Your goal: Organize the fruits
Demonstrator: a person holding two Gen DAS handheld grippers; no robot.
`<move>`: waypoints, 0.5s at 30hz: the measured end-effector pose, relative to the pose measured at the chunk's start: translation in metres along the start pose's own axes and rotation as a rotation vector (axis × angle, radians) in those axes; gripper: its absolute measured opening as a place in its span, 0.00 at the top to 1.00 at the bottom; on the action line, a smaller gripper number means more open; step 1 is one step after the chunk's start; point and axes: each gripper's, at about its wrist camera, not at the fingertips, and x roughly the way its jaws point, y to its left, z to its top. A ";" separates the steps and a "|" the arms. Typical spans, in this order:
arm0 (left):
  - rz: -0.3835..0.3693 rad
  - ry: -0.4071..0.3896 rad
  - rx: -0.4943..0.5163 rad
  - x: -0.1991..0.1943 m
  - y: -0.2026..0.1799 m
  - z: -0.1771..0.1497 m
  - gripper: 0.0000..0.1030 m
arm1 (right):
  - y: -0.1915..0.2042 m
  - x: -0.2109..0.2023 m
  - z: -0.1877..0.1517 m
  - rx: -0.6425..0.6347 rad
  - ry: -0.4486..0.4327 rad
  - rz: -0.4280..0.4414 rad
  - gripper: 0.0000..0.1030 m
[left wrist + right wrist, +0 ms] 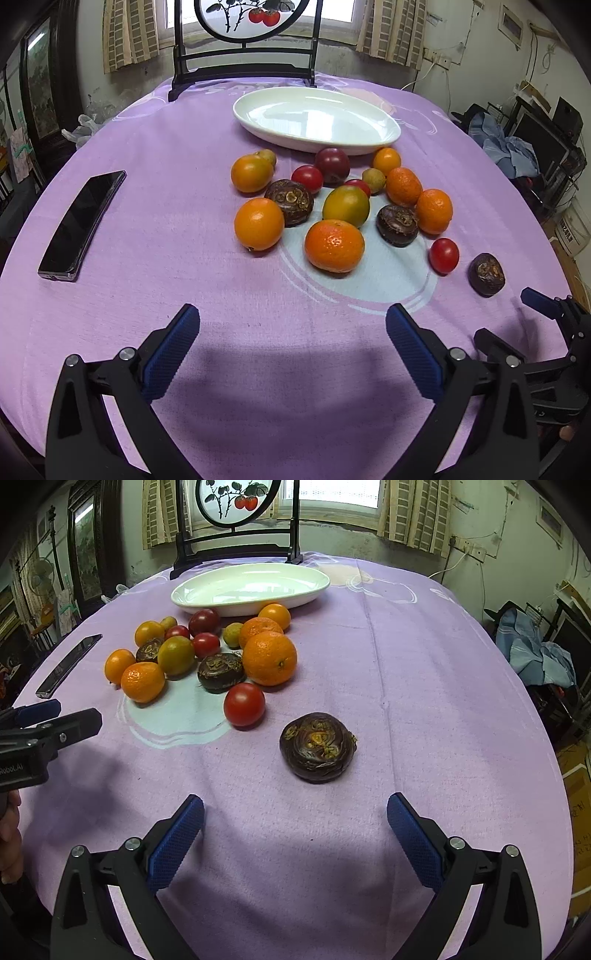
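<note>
Both grippers sit low at the near edge of the table, empty and with their blue pads spread wide: the left gripper (291, 332) faces the heap of fruit, and the right gripper (295, 816) faces a dark brown water chestnut (317, 746) that lies alone, just ahead of its fingers. No fruit is on the white plate (384, 138) yet, so the sorting seems to be at its very start. The fruit is bunched between the grippers and the plate, with oranges such as the nearest one (334, 245), small red tomatoes such as the stray one (244, 703) and more chestnuts touching each other. A sensible first move for the right gripper is to go forward, straddle the lone chestnut, close on it and carry it over the heap to the plate. Bare purple cloth (424, 672) to the right gives free room; a black phone (79, 225) lies well left, near the table edge.
</note>
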 end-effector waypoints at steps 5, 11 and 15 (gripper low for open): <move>0.001 0.007 -0.004 0.002 0.003 0.000 0.04 | 0.000 0.005 0.002 -0.008 0.016 -0.009 0.03; 0.009 0.001 0.004 0.004 0.004 0.003 0.04 | -0.004 0.015 0.008 -0.003 0.040 -0.004 0.03; -0.002 0.013 0.009 0.007 0.003 0.004 0.04 | -0.003 0.020 0.010 -0.007 0.052 -0.009 0.03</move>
